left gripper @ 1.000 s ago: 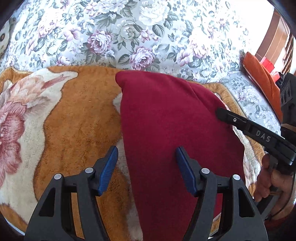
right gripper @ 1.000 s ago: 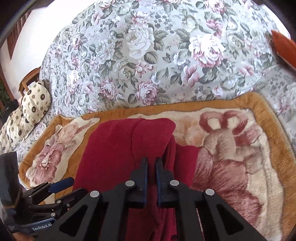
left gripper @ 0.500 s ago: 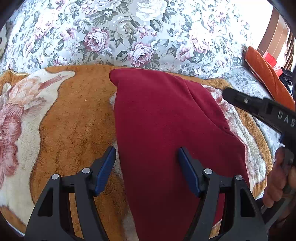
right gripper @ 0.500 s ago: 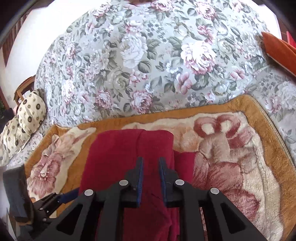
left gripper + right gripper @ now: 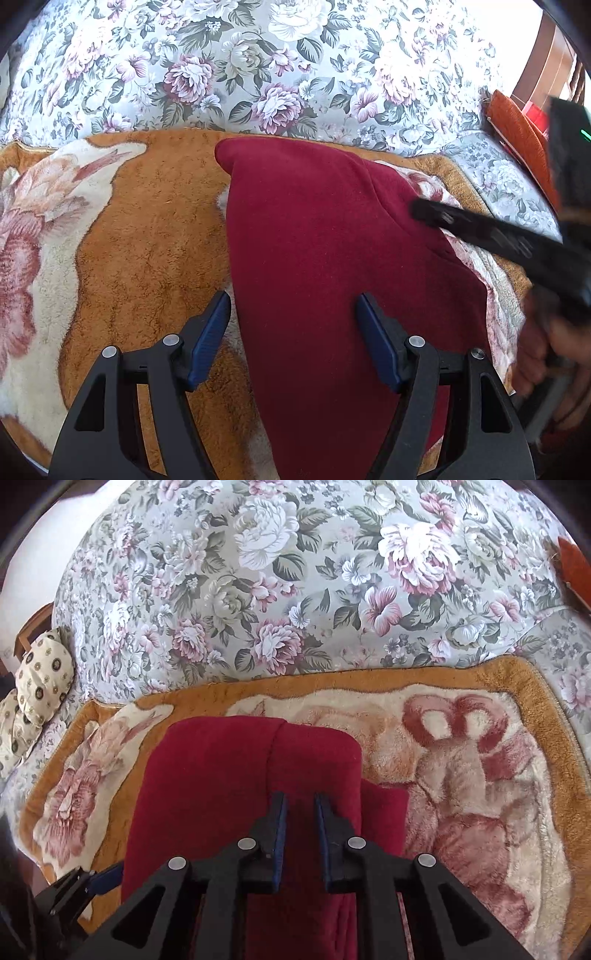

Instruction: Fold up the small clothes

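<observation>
A: What do your two tools have hold of?

B: Nothing. Your left gripper (image 5: 293,317) is spread wide, its blue pads (image 5: 210,334) straddling the near left edge of the dark red garment (image 5: 332,240). Your right gripper (image 5: 300,812) has its jaws a narrow gap apart above the cloth, gripping none of it.

A: Where does the garment lie?

B: Folded into a long strip on the orange plush blanket (image 5: 461,760), running from you toward the floral sofa back (image 5: 280,576). An orange cushion (image 5: 517,129) sits far right; spotted pillows (image 5: 40,679) lie far left.
</observation>
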Demonstrator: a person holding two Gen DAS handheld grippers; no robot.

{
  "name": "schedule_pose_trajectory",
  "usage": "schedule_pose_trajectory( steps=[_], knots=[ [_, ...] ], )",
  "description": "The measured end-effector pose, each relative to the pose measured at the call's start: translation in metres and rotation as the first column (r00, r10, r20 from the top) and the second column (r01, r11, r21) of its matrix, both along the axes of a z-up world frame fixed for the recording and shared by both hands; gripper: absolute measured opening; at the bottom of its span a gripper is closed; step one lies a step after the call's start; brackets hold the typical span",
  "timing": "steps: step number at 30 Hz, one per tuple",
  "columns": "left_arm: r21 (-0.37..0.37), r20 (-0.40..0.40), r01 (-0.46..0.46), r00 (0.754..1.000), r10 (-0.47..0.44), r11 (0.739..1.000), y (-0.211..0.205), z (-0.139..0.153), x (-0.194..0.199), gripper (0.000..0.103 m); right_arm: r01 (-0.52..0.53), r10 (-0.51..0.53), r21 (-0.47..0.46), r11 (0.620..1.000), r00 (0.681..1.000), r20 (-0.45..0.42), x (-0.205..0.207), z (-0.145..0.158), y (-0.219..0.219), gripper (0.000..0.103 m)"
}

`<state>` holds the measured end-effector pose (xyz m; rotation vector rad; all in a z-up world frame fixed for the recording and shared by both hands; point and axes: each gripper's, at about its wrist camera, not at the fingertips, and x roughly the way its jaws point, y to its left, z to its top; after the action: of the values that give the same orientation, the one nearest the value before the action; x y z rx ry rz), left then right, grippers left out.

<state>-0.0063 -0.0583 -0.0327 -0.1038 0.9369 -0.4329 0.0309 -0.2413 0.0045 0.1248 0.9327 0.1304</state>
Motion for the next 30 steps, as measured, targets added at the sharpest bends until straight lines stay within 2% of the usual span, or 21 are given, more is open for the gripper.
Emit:
schedule_pose_trajectory(
  steps=[4,5,6,7,11,15,23,30],
  knots=[
    [0.008,0.015,-0.009,1.000,0.009,1.000,-0.001,0.000,-0.004,0.071,-0.035,0.034,-0.106,0.994,0.999,-0.006,-0.052,-0.006,0.007,0.017],
    [0.010,0.021,-0.012,1.000,0.012,1.000,-0.001,-0.001,-0.005,0.071,-0.031,0.031,-0.128,0.991,1.000,0.000,-0.060,-0.013,0.007,0.021],
    [0.019,0.032,-0.019,0.999,0.019,1.000,-0.003,0.000,-0.007,0.071,-0.022,0.023,-0.126,0.992,1.000,0.005,-0.064,-0.019,0.006,0.027],
    [0.028,0.043,-0.026,0.999,0.024,0.999,-0.003,0.000,-0.010,0.071,-0.009,0.010,-0.113,0.994,1.000,0.013,-0.066,-0.022,0.004,0.028],
    [0.094,0.096,-0.043,0.995,0.034,0.995,-0.005,0.011,-0.022,0.071,0.004,-0.004,-0.038,0.999,1.000,0.026,-0.075,0.000,0.000,0.028],
    [0.129,0.166,-0.084,0.984,0.062,0.988,0.000,0.026,-0.035,0.071,0.033,-0.023,-0.084,0.996,0.993,0.112,-0.092,0.020,0.009,0.028],
    [0.154,0.224,-0.137,0.969,0.101,0.979,0.008,0.042,-0.047,0.071,0.060,-0.053,-0.053,0.997,0.990,0.133,-0.105,0.028,0.021,0.028],
    [0.140,0.265,-0.158,0.957,0.117,0.978,0.014,0.050,-0.052,0.071,0.079,-0.072,-0.043,0.996,0.988,0.140,-0.107,0.033,0.021,0.029]
  ],
)
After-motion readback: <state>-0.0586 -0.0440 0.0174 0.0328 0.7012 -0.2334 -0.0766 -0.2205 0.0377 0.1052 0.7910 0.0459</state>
